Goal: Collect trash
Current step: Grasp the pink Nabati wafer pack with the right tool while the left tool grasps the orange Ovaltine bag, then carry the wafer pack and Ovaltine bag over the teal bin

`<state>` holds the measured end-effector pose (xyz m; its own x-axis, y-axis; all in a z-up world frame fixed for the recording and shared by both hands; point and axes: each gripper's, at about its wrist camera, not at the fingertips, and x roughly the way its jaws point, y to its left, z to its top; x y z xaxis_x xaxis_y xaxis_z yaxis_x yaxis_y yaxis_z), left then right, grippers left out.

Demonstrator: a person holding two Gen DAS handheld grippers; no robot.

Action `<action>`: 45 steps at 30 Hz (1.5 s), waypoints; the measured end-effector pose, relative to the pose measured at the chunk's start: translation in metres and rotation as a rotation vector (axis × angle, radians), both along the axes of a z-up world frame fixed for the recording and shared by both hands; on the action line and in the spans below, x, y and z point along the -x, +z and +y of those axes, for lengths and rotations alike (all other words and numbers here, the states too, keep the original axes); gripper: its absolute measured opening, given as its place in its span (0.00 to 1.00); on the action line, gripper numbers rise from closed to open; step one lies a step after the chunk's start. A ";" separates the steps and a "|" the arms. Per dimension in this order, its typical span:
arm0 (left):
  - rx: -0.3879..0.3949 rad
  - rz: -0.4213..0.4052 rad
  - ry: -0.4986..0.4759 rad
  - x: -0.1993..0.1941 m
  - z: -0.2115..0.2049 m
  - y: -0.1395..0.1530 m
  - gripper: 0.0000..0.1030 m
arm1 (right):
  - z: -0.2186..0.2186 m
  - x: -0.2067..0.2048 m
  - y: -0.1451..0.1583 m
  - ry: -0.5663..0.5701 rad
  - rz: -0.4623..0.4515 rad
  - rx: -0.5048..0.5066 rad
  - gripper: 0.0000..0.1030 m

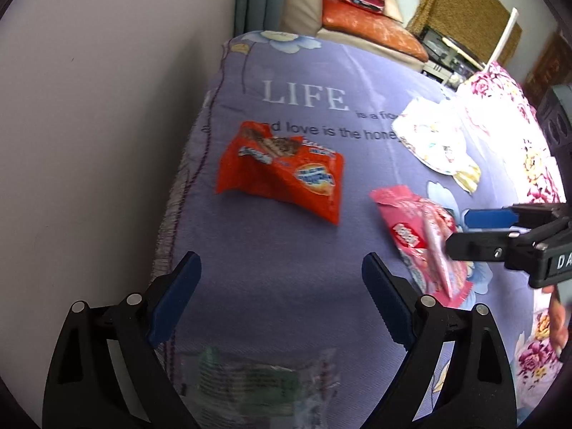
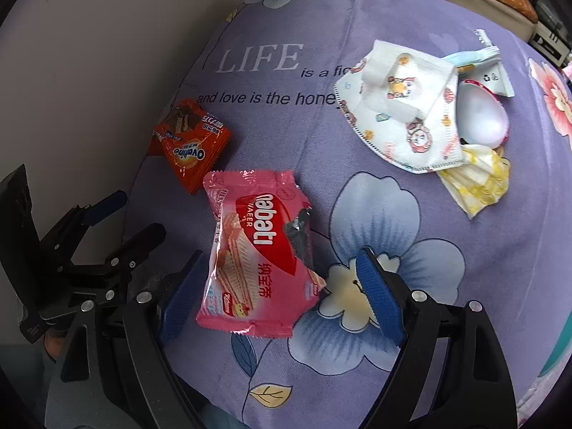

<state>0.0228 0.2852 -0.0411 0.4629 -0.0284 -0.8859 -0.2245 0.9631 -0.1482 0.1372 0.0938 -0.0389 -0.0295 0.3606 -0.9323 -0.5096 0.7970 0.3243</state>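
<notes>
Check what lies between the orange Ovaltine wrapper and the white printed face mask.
Only bare purple bedsheet with printed lettering separates the orange Ovaltine wrapper from the white printed face mask; the right wrist view shows it clearest.

The purple cloth (image 2: 357, 214) looks like woven fabric, matt and slightly ribbed, printed with flowers and lettering. The pink wafer wrapper (image 2: 255, 261) is glossy plastic film, crinkled, with crimped sawtooth ends; the orange wrapper (image 2: 191, 144) has the same shiny, creased finish. The face mask (image 2: 404, 118) looks like soft, matt non-woven material with printed cartoons, and the yellow tissue (image 2: 477, 184) beside it is thin crumpled paper. Both the right gripper (image 2: 279, 293) and the left gripper (image 1: 282, 304) are smooth black plastic with silvery metal pins and blue ridged, rubbery pads (image 2: 379, 296).
</notes>
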 end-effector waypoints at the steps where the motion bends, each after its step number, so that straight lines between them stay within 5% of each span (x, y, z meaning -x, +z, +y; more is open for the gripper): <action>1: 0.003 0.001 0.010 0.000 0.003 -0.001 0.89 | 0.004 0.000 -0.003 0.003 0.015 -0.007 0.78; 3: 0.015 0.003 0.027 -0.002 0.009 -0.003 0.89 | 0.008 0.000 -0.007 0.008 0.025 -0.016 0.77; 10: 0.077 0.001 0.085 -0.014 0.018 -0.009 0.89 | 0.014 0.009 -0.015 0.038 0.028 -0.024 0.25; 13: 0.110 -0.013 0.105 -0.025 0.019 -0.010 0.89 | 0.006 0.010 -0.006 0.026 -0.015 -0.017 0.20; 19: 0.135 -0.028 0.153 -0.050 0.020 -0.014 0.88 | -0.018 0.003 0.005 -0.026 -0.065 -0.001 0.20; 21: 0.115 -0.039 0.155 -0.055 0.016 -0.014 0.71 | -0.027 0.001 0.007 -0.044 -0.070 -0.001 0.20; 23: 0.100 -0.032 0.150 -0.059 0.011 -0.015 0.40 | -0.036 -0.003 0.009 -0.063 -0.084 0.002 0.20; 28: 0.046 -0.059 0.118 -0.063 -0.007 -0.008 0.21 | -0.066 -0.006 0.016 -0.108 -0.106 -0.005 0.20; 45: -0.015 -0.109 -0.147 -0.064 -0.137 0.029 0.18 | -0.184 -0.010 0.035 -0.280 -0.149 -0.063 0.20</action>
